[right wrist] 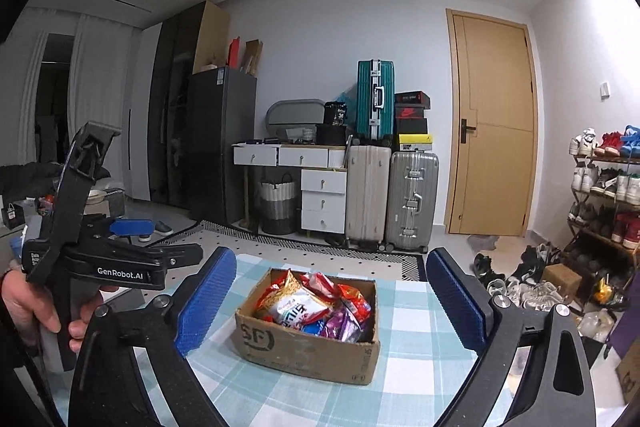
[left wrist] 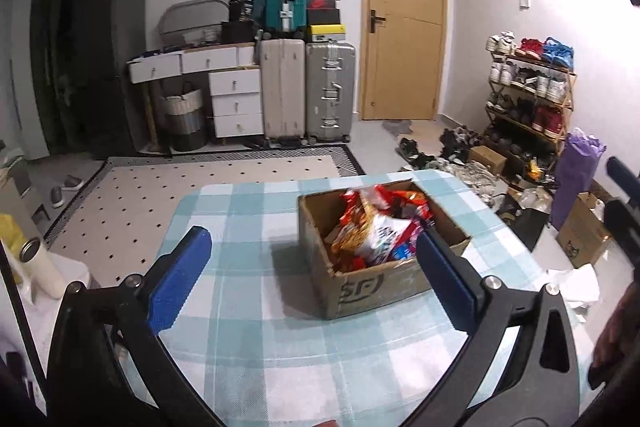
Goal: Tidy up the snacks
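1. Left wrist view: the left gripper point(left wrist: 312, 259) hangs with jaws spread wide and nothing between them. The cardboard box point(left wrist: 372, 285) of snack packets point(left wrist: 376, 227) sits ahead and slightly right on the table point(left wrist: 248, 307), its far pad overlapping the box's near right corner in the picture; contact cannot be told. A checked cloth covers the table; beyond lie a dotted rug point(left wrist: 180, 195) and suitcases point(left wrist: 308, 91)

2. Right wrist view: the right gripper point(right wrist: 326, 301) is likewise released and empty, and frames the box point(right wrist: 312, 351) squarely ahead, long side facing it, so this hand looks better lined up. A door point(right wrist: 494, 131) and shoe rack point(right wrist: 604, 195) stand behind
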A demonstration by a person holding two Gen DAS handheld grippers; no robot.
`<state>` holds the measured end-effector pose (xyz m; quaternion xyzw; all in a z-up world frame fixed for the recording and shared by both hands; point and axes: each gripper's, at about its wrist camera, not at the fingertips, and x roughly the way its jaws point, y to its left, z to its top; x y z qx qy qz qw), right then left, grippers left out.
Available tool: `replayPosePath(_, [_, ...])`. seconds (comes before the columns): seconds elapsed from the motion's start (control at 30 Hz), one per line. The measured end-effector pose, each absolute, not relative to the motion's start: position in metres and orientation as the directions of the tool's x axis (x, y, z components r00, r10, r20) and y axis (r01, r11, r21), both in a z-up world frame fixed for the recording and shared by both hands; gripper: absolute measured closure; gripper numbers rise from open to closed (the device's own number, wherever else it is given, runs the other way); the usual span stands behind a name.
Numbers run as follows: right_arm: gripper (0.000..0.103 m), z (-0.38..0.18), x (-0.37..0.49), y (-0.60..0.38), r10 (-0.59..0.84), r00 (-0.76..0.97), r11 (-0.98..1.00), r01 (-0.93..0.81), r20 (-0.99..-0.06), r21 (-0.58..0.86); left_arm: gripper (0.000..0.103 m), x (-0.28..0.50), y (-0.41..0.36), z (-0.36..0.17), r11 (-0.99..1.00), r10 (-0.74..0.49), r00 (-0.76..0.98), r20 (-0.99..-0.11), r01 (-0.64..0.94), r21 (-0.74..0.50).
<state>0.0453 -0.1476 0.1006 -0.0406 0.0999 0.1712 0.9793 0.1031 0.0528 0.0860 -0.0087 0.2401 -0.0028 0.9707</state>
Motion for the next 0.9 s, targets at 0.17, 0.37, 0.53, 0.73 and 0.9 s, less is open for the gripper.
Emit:
replayPosePath(0.17, [0.005,0.081,0.023,-0.158,0.312,0.929,0.943,-0.327,-0.200,-0.051,0.001,0.084,0.062,0.053,0.999,0.024,0.889,-0.458,-0.037,-0.021])
replayPosePath(0.37, [0.005,0.050,0.008,-0.172,0.273,0.942,0.955,-0.290,-0.195,-0.062,0.001,0.062,0.073,0.010,0.997,0.064,0.909,-0.411,-0.071,-0.001])
replayPosePath(0.53, [0.005,0.025,0.005,-0.179,0.255,0.944,0.959,-0.274,-0.208,-0.068,0.001,0.055,0.075,-0.019,0.996,0.077,0.910,-0.407,-0.085,-0.001])
replayPosePath(0.73, [0.005,-0.009,0.011,-0.187,0.260,0.938,0.961,-0.274,-0.231,-0.032,0.001,0.047,0.080,-0.050,0.995,0.086,0.916,-0.393,-0.099,-0.013])
replayPosePath(0.9, [0.005,-0.036,0.020,-0.188,0.254,0.929,0.962,-0.271,-0.270,-0.025,0.001,0.047,0.073,-0.066,0.995,0.102,0.913,-0.395,-0.098,0.032])
